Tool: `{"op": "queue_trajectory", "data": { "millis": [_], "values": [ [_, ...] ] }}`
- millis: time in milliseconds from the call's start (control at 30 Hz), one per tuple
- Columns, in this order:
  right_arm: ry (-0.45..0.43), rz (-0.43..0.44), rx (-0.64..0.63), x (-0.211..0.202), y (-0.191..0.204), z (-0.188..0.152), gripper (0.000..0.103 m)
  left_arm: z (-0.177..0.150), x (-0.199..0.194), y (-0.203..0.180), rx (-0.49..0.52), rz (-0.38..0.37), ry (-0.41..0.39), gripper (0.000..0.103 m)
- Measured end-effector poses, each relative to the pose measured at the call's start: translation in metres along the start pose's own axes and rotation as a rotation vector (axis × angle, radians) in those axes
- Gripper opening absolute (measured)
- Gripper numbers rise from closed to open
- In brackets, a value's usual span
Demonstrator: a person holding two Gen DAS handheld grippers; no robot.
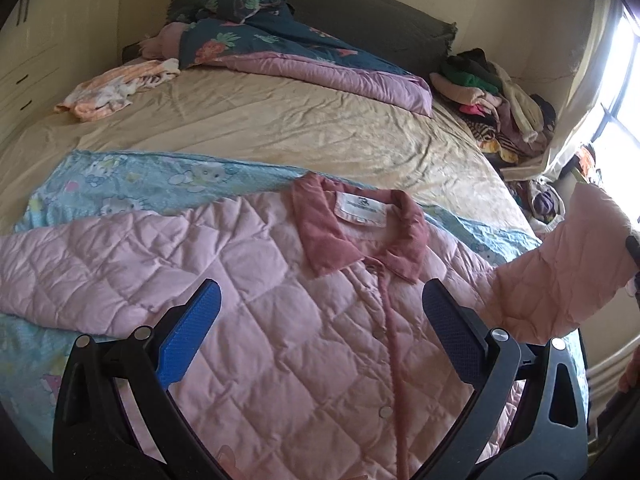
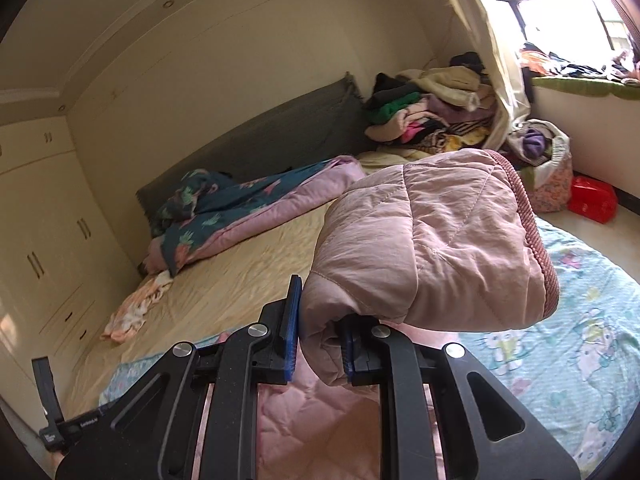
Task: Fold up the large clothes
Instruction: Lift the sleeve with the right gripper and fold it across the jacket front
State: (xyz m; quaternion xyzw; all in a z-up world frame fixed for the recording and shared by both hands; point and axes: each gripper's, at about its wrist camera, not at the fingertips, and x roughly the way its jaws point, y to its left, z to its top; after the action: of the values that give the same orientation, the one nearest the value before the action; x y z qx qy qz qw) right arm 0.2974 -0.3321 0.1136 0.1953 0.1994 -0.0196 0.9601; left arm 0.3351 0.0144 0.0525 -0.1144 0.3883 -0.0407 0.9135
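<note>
Right claw (image 2: 320, 344): jaws closed on a bunched fold of the jacket's sleeve (image 2: 432, 240), holding it lifted clear of the bed; the ribbed cuff band (image 2: 532, 224) curls along the far side of the raised end. Left claw (image 1: 320, 336): jaws spread wide, holding nothing, poised above the jacket's front.

Jacket (image 1: 248, 320): pale pink, quilted in a diamond pattern, lying face up and buttoned near the foot edge of the bed, on a light blue cartoon-print sheet (image 1: 132, 184). Its collar (image 1: 360, 232), a darker rose and apparently of corduroy-like cloth, though the weave is hard to read at this size, points toward the head of the bed. A rose placket with snap buttons (image 1: 386, 412) runs down the middle. The other sleeve (image 1: 72, 256) lies spread toward the bed's left edge.

Handling, as a judgement: the padding looks light, soft and springy, and the shell smooth enough to slip, so folds may puff open. The firmest holds are likely the cuff bands, the collar and the hem seams, rather than single layers of shell.

Beyond: a tan bedsheet (image 1: 280, 120), a rumpled floral quilt (image 1: 280, 40) at the head, and heaped clothes (image 1: 492, 92) by the far right corner.
</note>
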Motion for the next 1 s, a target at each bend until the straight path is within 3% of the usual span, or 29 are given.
{"op": "queue_trajectory", "data": {
  "millis": [433,1000],
  "values": [
    [0.1,0.087,-0.079,0.048,0.063,-0.044,0.016,-0.005,0.002,0.044,-0.074,0.001,0.011,0.095],
    [0.379,0.166,-0.057,0.12,0.118,-0.155,0.019,-0.029,0.037,0.063,-0.132,-0.006,0.111,0.095]
  ]
}}
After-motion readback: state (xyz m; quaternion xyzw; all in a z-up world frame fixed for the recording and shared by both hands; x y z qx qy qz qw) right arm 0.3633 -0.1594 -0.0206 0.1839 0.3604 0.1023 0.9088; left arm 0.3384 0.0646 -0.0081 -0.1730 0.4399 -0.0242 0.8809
